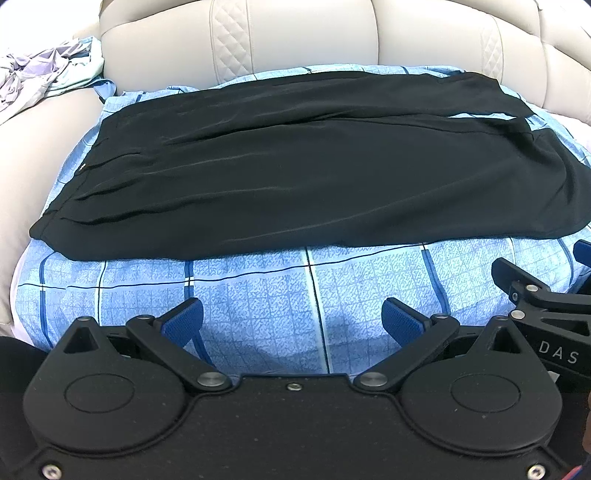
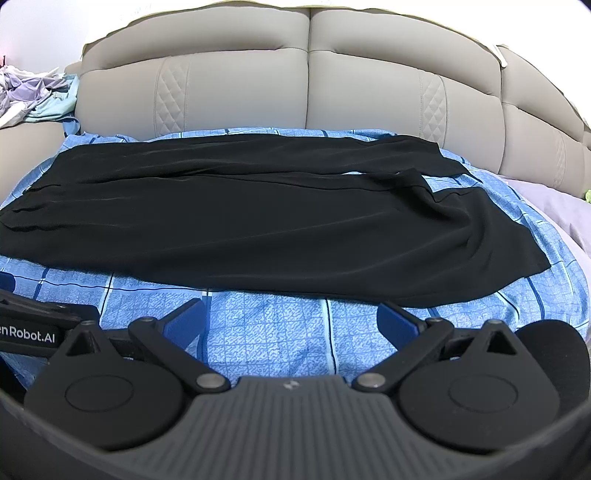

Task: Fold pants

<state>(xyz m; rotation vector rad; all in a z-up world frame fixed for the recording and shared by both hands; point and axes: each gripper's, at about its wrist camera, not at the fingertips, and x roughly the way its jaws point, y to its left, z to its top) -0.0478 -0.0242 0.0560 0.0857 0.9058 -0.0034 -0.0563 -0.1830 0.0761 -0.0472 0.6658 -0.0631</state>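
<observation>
Pants (image 1: 295, 177) flat; both tools wide, empty; lettering "DAS", perhaps "enRobot.AI", partly cut.

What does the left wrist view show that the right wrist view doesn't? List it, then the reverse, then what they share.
Only the left wrist view: the left gripper open, and a "DAS" label on the other tool. Only the right wrist view: the right gripper open, the sofa back's top edge, a lilac cloth. Both: black pants spread flat on the blue checked sheet, untouched, and crumpled clothes far left.
</observation>
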